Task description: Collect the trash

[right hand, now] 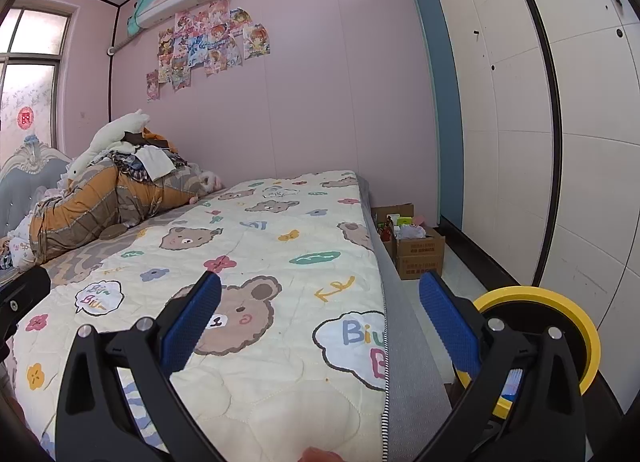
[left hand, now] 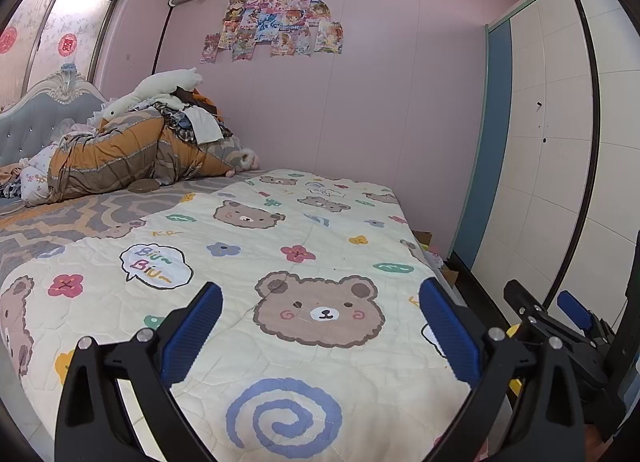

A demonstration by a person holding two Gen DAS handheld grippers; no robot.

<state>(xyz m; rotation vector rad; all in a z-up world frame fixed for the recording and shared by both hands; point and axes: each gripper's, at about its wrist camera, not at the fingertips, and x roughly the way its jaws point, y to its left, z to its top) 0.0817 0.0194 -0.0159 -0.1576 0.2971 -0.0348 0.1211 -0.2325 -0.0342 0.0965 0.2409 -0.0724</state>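
Observation:
My left gripper is open and empty, hovering low over the bear-print quilt at the foot of the bed. My right gripper is also open and empty, over the quilt's right edge. A round yellow-rimmed bin sits just right of the right gripper, beside the bed, partly hidden by the right finger. In the left wrist view the right gripper shows at the far right with a bit of the yellow bin behind it. No loose trash is plain on the quilt. A small brown disc lies near the bedding pile.
A heap of bedding, clothes and a white plush fills the head of the bed. Cardboard boxes with mixed items stand on the floor between bed and wardrobe. The pink wall runs along the bed's far side.

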